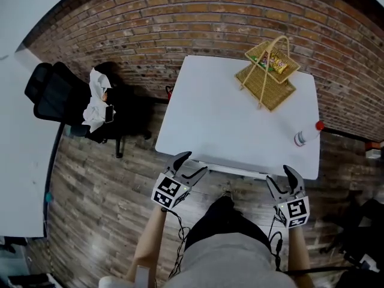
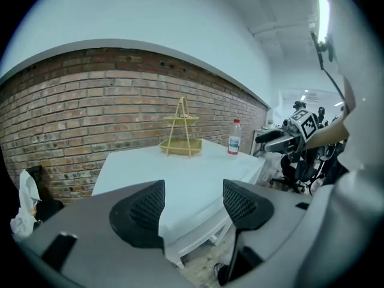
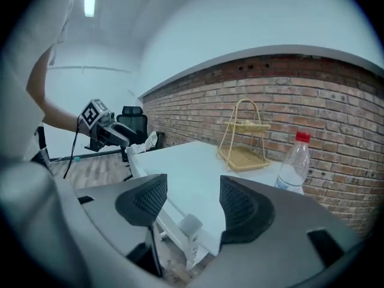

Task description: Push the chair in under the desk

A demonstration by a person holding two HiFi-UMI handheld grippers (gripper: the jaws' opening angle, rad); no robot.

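- along the back i see a brick wall (image 1: 240, 17), running behind everything.
- below it, a wood-plank floor (image 1: 96, 191) fills the rest of the head view.
- on my left a white table (image 1: 18, 161) runs down the edge of that view.
- the white desk (image 1: 228, 119) stands in the middle, its far edge near the wall and its near edge just ahead of both grippers.
- the black chair (image 1: 57, 95) is well apart from the desk, off to its left by the wall, between the table and the desk; it is not under the desk.
- a two-tier wicker basket (image 1: 270, 71) stands on the desk's far right part.
- my left gripper (image 1: 193, 162) hangs just off the desk's near left corner. its own view shows the jaws wide apart, with only the desk corner seen beyond the gap and nothing gripped.
- my right gripper (image 1: 279, 176) hangs by the near edge toward the right corner. its jaws are also spread wide and hold nothing, with the desk edge and a leg showing past them.
- a white cloth (image 1: 96, 101) lies bunched on the chair's seat.
- a clear bottle (image 1: 307, 135) with a red cap stands upright at the desk's right edge, apart from the basket.
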